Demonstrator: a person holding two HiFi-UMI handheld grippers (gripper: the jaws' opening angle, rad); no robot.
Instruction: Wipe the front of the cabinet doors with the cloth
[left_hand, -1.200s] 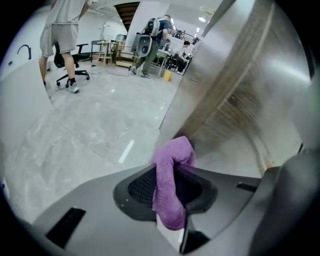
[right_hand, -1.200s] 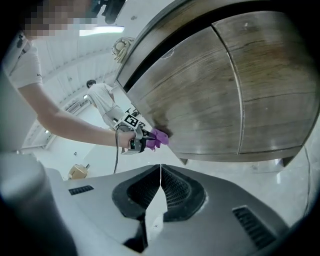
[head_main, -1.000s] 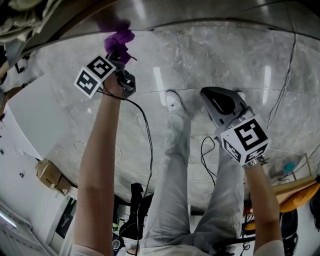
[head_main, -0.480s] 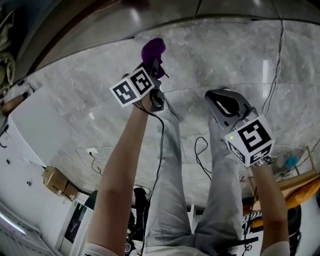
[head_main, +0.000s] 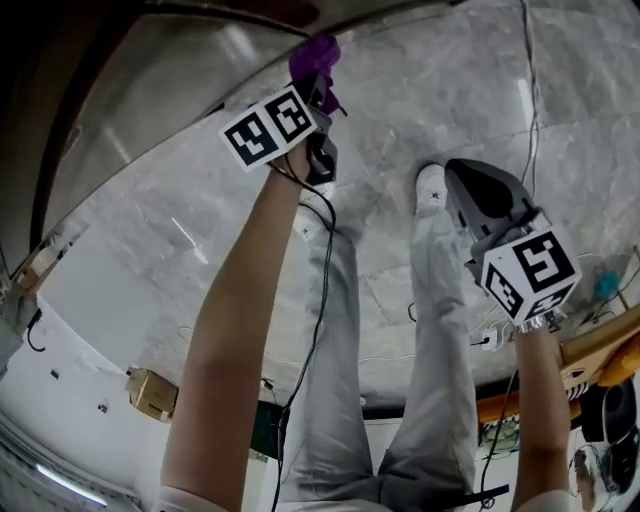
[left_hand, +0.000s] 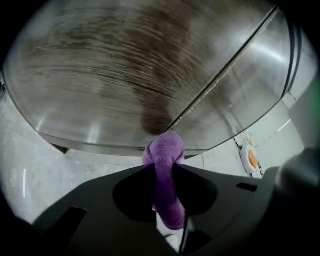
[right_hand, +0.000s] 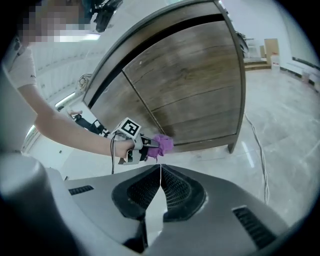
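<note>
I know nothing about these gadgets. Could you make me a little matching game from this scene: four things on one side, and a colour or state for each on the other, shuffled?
Things:
1. cloth
2. left gripper
3. right gripper
4. cabinet doors

Descriptions:
A. jaws together, nothing between them
B. brown wood grain
C. purple
D. jaws clamped on the cloth

Right pairs: 1-C, 2-D, 3-A, 4-B.

lab-like hall, marble floor (head_main: 150, 220), loose cable (right_hand: 256, 150)
</note>
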